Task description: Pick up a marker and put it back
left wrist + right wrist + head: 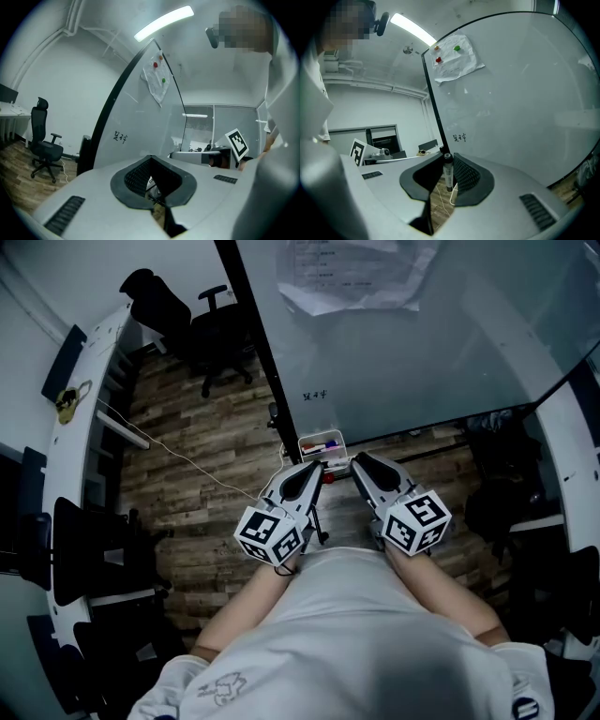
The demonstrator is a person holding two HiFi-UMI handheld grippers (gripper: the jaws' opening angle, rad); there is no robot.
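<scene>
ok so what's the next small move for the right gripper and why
Probably ease the right gripper forward and a little left until the marker hangs over the white tray, then open. Its jaws are shut on the marker, held upright, and the tray sits just ahead of its tips.

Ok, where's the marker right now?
The marker is clamped upright between the right tongs in the right gripper view, in front of the whiteboard, near its marker tray.

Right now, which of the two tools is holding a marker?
The right tool: a slim black marker stands upright, clamped between its jaws. The left tool has its jaws together, holding nothing.
</scene>
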